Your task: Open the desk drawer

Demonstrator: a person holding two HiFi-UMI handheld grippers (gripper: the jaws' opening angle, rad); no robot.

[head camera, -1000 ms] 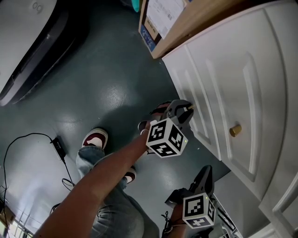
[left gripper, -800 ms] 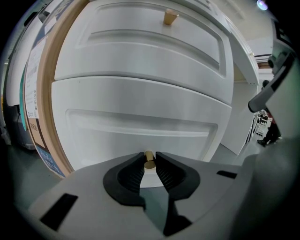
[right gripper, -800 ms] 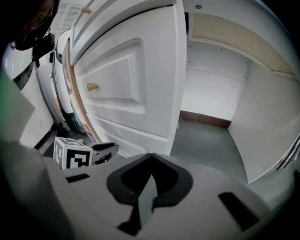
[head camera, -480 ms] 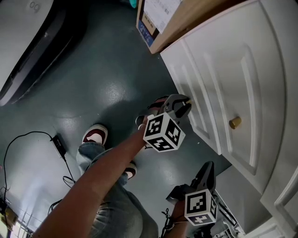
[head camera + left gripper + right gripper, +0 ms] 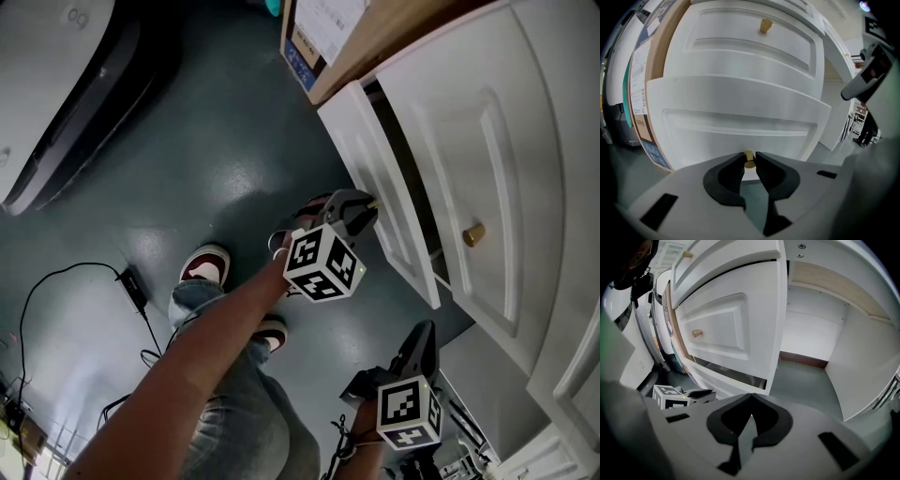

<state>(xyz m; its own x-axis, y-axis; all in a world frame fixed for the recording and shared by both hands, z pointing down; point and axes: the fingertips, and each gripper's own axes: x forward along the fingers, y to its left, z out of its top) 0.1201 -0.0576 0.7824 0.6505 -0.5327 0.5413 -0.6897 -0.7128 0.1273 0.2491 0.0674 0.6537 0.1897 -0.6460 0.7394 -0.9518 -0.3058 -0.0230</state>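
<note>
My left gripper (image 5: pixel 372 204) (image 5: pixel 749 161) is shut on the small brass knob (image 5: pixel 749 159) of the lowest white drawer (image 5: pixel 380 187) (image 5: pixel 736 117). That drawer front stands a little way out from the desk, with a dark gap showing behind it. Above it is a second white drawer (image 5: pixel 487 178) (image 5: pixel 745 47), closed, with its own brass knob (image 5: pixel 474 233) (image 5: pixel 765 25). My right gripper (image 5: pixel 422 342) (image 5: pixel 751 414) hangs low at the lower right, shut and empty, apart from the drawers.
A cardboard box (image 5: pixel 323 37) stands on the dark green floor beside the desk. The person's shoes (image 5: pixel 204 265) and a black cable (image 5: pixel 56 281) are on the floor at the left. A large white appliance (image 5: pixel 56 84) lies at the upper left. The desk's knee space (image 5: pixel 820 357) opens at the right.
The lowest drawer has slid out from flush to partly open, drawn by my left gripper, which moved slightly away from the desk. The right gripper stayed put.
</note>
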